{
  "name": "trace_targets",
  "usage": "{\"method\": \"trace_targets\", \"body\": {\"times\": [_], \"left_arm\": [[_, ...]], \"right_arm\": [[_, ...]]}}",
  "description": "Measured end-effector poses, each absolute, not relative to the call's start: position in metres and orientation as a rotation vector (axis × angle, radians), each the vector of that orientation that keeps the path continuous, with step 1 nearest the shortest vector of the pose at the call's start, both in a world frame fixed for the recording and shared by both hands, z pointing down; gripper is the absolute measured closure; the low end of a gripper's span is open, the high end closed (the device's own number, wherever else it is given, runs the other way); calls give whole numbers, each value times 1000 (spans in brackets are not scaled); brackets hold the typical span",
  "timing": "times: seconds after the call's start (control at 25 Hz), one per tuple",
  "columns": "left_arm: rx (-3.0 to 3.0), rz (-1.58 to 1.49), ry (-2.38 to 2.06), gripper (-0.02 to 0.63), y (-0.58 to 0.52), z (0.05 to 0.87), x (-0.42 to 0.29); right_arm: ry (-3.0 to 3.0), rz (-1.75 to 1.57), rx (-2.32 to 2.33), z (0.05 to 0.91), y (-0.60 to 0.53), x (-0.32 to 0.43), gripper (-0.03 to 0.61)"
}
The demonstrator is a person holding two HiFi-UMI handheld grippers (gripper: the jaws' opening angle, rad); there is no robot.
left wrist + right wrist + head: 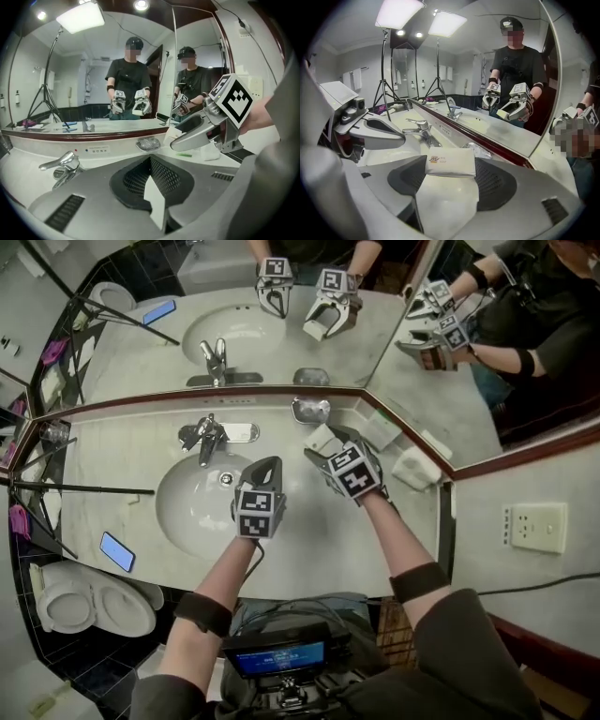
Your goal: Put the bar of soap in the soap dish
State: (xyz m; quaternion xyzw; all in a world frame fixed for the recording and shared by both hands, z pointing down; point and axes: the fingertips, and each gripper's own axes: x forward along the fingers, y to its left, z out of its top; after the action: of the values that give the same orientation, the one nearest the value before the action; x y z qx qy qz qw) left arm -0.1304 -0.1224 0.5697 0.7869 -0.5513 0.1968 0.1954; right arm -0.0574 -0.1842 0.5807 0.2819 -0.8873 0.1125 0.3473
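The bar of soap (451, 162), in a white printed wrapper, sits crosswise between the jaws of my right gripper (451, 169), which is shut on it. From the head view, my right gripper (327, 445) holds the soap (322, 438) above the counter, just in front of the clear glass soap dish (310, 410), which stands against the mirror ledge. The dish (480, 150) shows behind the soap, and it is also in the left gripper view as the dish (148, 143). My left gripper (270, 464) hovers over the basin, shut and empty (151, 159).
A chrome faucet (208, 435) stands at the back of the white basin (192, 507). White packets (413, 468) lie at the counter's right corner. A blue phone (117, 551) lies at the front left. Mirrors rise behind and to the right. A toilet (70, 601) is lower left.
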Motion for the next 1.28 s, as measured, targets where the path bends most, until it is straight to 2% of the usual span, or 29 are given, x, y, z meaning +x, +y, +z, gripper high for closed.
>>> {"method": "trace_targets", "body": {"times": [0.28,0.8,1.28], "left_arm": [[2181,581,-1553,611,-178,579,-135],[2136,573,-1553,611,-213,595,-150],[2124,554,-1541,611,-204,599,-147]], "right_arm": [[-2233,321,750,606,-254,-78,241],[-2120,412,807,669,-294,-77,230],[-2120,367,824,655,-291,-79,199]]}}
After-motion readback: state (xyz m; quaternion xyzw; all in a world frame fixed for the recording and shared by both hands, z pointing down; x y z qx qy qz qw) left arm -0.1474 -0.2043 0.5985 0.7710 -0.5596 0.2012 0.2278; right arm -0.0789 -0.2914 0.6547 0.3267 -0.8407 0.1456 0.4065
